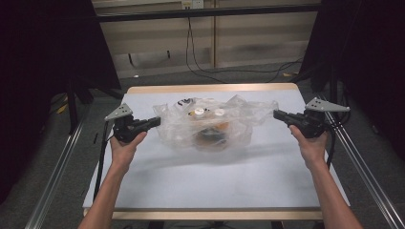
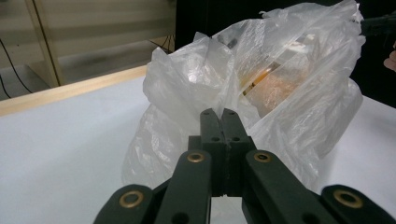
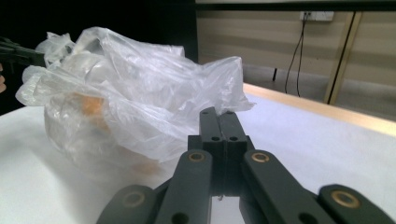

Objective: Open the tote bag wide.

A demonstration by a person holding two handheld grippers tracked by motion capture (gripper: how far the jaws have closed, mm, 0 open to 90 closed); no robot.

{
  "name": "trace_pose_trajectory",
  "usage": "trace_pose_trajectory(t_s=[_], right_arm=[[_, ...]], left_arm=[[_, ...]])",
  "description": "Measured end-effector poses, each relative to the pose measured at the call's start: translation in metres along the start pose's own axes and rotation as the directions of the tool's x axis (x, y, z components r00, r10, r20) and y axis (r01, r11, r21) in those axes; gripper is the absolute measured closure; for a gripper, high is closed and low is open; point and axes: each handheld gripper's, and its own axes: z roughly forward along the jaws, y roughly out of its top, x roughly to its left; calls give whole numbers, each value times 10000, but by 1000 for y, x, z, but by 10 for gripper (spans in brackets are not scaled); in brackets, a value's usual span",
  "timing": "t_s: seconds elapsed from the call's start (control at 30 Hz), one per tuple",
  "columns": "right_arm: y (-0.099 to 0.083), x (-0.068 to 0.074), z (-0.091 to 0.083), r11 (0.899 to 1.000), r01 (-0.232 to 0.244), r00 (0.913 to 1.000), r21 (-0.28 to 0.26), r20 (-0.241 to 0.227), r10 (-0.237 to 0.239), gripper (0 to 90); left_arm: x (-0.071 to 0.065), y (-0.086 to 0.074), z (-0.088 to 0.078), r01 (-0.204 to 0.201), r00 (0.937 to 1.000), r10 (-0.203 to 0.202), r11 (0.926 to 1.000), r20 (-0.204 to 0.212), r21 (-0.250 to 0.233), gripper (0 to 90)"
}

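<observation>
White tabletop carrying a crumpled clear plastic bag.
Left gripper and right gripper flank the bag, jaws pressed together, empty.

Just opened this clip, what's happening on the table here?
A person holds a gripper in each hand at either end of a clear plastic bag on the white table. The left gripper and the right gripper each have shut jaws at a bag edge; whether they pinch the film is unclear. Inside, white caps and something orange show.
</observation>
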Motion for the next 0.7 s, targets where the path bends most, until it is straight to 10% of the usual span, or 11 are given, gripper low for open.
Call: trace_pose_trajectory(t_s=[0.7], right_arm=[[-32,-12,33,9922,-355,9994,1196,100,345,900]], left_arm=[[4,-26,32,252,9993,-230,9969,-311,749,900]])
